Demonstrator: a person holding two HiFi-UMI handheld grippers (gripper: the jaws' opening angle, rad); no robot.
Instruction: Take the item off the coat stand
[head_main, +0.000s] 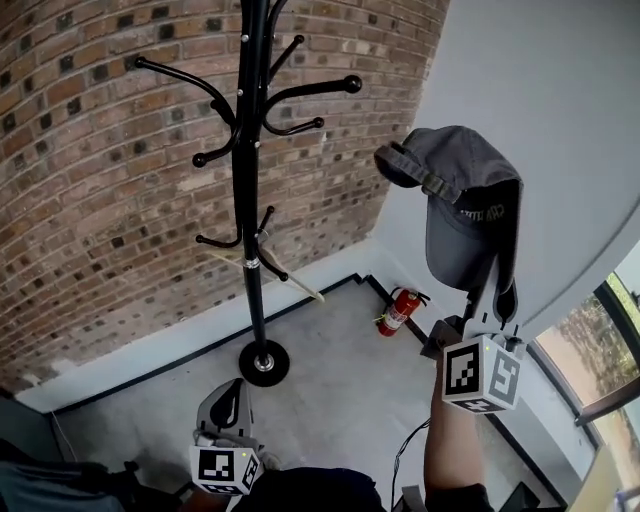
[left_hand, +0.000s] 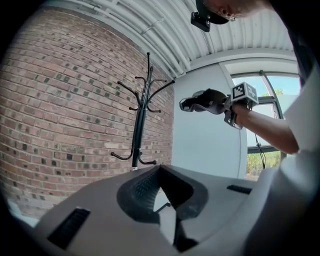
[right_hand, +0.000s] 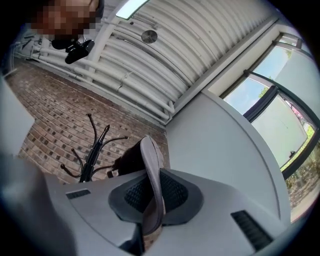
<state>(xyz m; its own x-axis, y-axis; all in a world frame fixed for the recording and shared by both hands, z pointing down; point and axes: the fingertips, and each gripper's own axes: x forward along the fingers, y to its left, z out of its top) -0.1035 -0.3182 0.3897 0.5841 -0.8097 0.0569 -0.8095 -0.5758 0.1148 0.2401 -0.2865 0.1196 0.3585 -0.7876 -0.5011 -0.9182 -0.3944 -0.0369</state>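
A black coat stand (head_main: 250, 200) rises in front of the brick wall, and all of its hooks that show are bare. To its right, clear of the hooks, a grey cap (head_main: 465, 200) hangs in the air. My right gripper (head_main: 492, 298) is shut on its brim from below. In the right gripper view the brim (right_hand: 151, 165) stands on edge between the pads, with the stand (right_hand: 92, 150) behind at the left. My left gripper (head_main: 228, 400) is low near the stand's base, shut and holding nothing. The left gripper view shows the stand (left_hand: 141, 115) and the held cap (left_hand: 205, 100).
The stand's round base (head_main: 263, 362) sits on the grey floor. A red fire extinguisher (head_main: 398, 310) stands in the corner by the white wall. A thin wooden stick (head_main: 290, 275) leans near the pole. A window (head_main: 590, 340) is at the right and a cable (head_main: 405, 445) lies on the floor.
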